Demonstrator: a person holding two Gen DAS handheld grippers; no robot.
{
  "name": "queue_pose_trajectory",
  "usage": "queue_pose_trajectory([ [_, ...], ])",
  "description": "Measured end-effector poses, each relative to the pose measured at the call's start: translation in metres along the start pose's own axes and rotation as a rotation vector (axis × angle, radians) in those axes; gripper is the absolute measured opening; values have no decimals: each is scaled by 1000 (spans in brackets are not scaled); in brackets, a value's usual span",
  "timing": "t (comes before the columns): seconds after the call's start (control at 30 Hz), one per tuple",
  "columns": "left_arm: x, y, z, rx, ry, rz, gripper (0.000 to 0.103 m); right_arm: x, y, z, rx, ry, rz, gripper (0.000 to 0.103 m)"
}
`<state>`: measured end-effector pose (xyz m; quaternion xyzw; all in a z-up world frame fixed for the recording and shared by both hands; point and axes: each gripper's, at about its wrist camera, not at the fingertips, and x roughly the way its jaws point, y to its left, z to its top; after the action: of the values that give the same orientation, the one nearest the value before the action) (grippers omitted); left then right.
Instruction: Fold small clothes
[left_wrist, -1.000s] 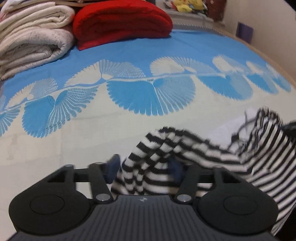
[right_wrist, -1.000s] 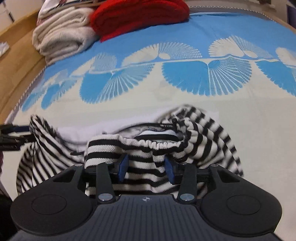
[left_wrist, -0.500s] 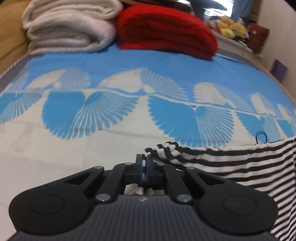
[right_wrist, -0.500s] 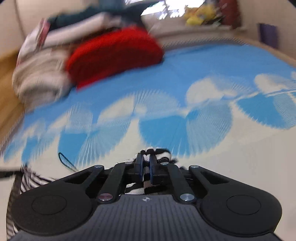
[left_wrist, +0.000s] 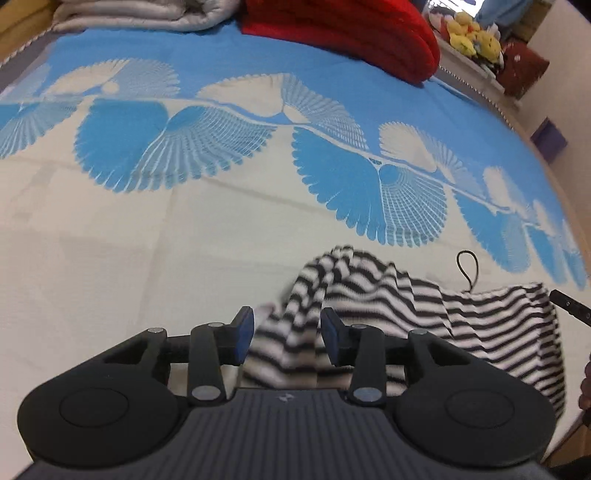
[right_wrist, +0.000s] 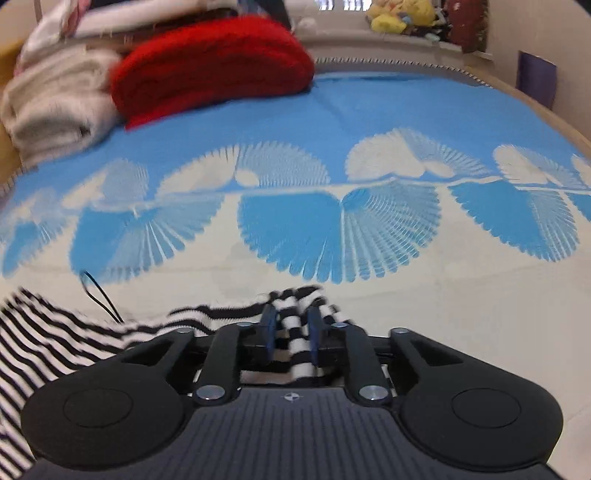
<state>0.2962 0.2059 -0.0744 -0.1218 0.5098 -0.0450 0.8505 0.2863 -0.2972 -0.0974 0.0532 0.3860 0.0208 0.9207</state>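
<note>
A black-and-white striped small garment (left_wrist: 461, 314) lies spread on the bedspread (left_wrist: 184, 240), with a thin black cord loop (left_wrist: 467, 266) at its top edge. My left gripper (left_wrist: 287, 328) stands over the garment's left corner. Its jaws are opening, and the bunched striped cloth sits loose between the blue pads (left_wrist: 243, 330). In the right wrist view, the garment (right_wrist: 55, 332) stretches off to the left. My right gripper (right_wrist: 291, 328) is at its right corner, jaws opening, with a fold of striped cloth between them.
A folded red blanket (left_wrist: 351, 33) and white blankets (left_wrist: 140, 14) are stacked at the bed's far end. Yellow plush toys (left_wrist: 472, 33) sit on a ledge beyond. The bed's edge (left_wrist: 554, 177) curves along the right. The bedspread (right_wrist: 461, 295) stretches beyond the garment.
A second ago both grippers stood open over the crumpled garment. Half a second ago both were shut on its corners, pulling it out wide. Now both jaws have parted and the corners slacken.
</note>
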Motion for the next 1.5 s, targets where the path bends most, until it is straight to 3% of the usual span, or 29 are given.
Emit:
queue_pose_trajectory([
  [0.13, -12, 13, -18, -67, 36, -74, 46, -25, -28, -5, 43, -29, -31, 41],
  [0.3, 1, 18, -33, -84, 98, -59, 44, -15, -49, -22, 99, 94, -31, 41],
  [0.33, 2, 17, -35, -77, 94, -47, 23, -12, -49, -25, 91, 106, -36, 40],
  [0.37, 1, 17, -35, -73, 85, -35, 3, -11, -47, -27, 87, 108, -42, 22],
  [0.4, -1, 16, -35, -78, 72, -32, 4, -11, -46, -27, 90, 100, -46, 4],
  [0.53, -15, 7, -31, -84, -22, 50, 3, -22, -43, -22, 131, 19, -88, 1],
  [0.63, -10, -1, -37, -83, -2, 152, 4, -26, -41, -16, 155, -54, -134, 1],
  [0.7, -1, -4, -42, -81, 39, 196, 5, -20, -39, -15, 158, -46, -191, 1],
  [0.8, -3, -6, -49, -69, 66, 213, 10, -6, -37, -21, 149, 48, -211, 2],
  [0.83, -10, -7, -50, -61, 49, 216, 21, -5, -37, -22, 153, 77, -200, 2],
  [0.87, -17, -7, -51, -54, 25, 218, 40, -8, -38, -24, 156, 93, -191, 4],
  [0.93, -31, -8, -53, -38, -11, 207, 57, -24, -36, -24, 149, 95, -169, 13],
  [1.0, -38, -11, -57, -11, -9, 189, 57, -44, -36, -24, 142, 74, -150, 38],
  [1.03, -43, -13, -59, 6, -10, 191, 57, -55, -37, -26, 136, 67, -152, 42],
  [1.13, -59, -16, -67, 22, -20, 194, 57, -82, -44, -32, 120, 65, -137, 44],
  [1.27, -79, -10, -82, -46, -34, 106, 57, -112, -56, -48, 130, 48, -125, 44],
  [1.5, -67, 0, -103, -20, 67, 105, 57, -122, -72, -77, 151, 101, -101, 44],
])
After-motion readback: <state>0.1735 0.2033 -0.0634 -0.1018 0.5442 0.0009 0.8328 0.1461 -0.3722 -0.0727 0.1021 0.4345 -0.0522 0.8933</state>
